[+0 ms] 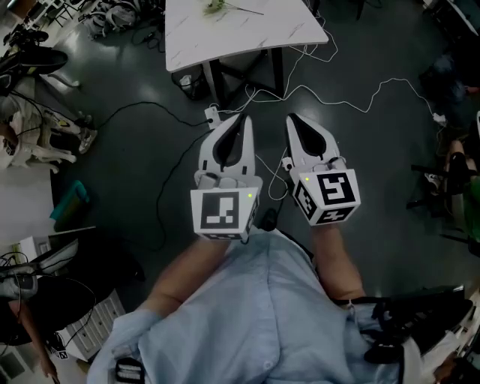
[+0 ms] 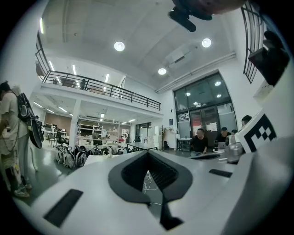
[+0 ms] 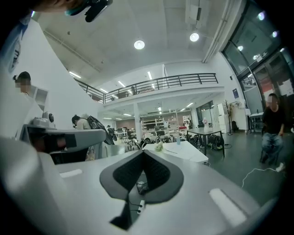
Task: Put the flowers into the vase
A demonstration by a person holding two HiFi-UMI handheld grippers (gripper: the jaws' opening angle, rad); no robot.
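1. Two claws, one in each of the person's hands. The left claw (image 1: 242, 120) and the right claw (image 1: 292, 120) are held side by side, about level, above the dark floor (image 1: 135, 157). Each carries one marker cube (image 1: 223, 214).
2. Both claws are closed and empty. Each gripper view shows its jaw tips meeting, with only floor and cable visible through the gap behind the tips.
3. One bunch of flowers (image 1: 217, 6) lies on the one white marbled bench (image 1: 247, 34) at the top edge of the head view, well apart from both claws.
4. The right gripper view looks toward that bench. It shows the flowers lying flat on it and, near them on the same top, one small bluish upright object (image 3: 178, 140), too small to identify. The head view cuts off that part of the bench.
5. The left gripper view mostly shows the hall: a balcony railing (image 2: 101, 87), glass doors, one standing person with a backpack (image 2: 11, 133) at the left and three seated people (image 2: 200, 141) at the right.
6. On the floor between the claws and the bench lie white cables (image 1: 337, 101), a black cable (image 1: 142, 109) and one power strip (image 1: 212, 115).
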